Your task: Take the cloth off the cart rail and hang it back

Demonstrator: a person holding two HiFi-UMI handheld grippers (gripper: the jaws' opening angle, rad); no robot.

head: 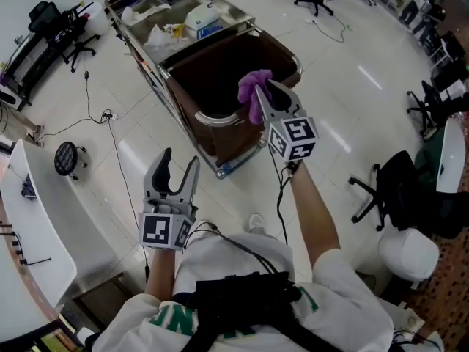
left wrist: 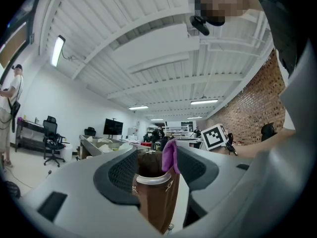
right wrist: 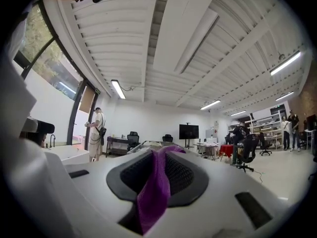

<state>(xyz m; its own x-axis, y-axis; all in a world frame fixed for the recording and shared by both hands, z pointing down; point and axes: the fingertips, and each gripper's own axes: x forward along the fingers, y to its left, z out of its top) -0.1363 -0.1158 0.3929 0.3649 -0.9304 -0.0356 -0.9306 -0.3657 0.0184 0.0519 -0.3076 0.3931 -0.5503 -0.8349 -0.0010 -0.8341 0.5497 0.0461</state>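
A purple cloth (head: 253,86) hangs bunched from the tips of my right gripper (head: 264,92), which is shut on it above the near end of the cart (head: 146,64). The cart's curved metal rail (head: 218,116) edges a brown bag (head: 220,72) just below the cloth. In the right gripper view the cloth (right wrist: 156,190) runs pinched between the two pads of that gripper (right wrist: 158,168). My left gripper (head: 180,169) stands open and empty, lower and nearer to me, short of the cart. The left gripper (left wrist: 157,170) looks at the bag's rail (left wrist: 153,178) and the cloth (left wrist: 170,155) beyond its jaws.
The cart's top tray (head: 172,17) holds white bags and boxes. A white counter (head: 37,218) curves along the left. Cables (head: 110,134) lie on the floor. Office chairs (head: 388,189) stand at the right and the far back. A person (right wrist: 96,133) stands far off.
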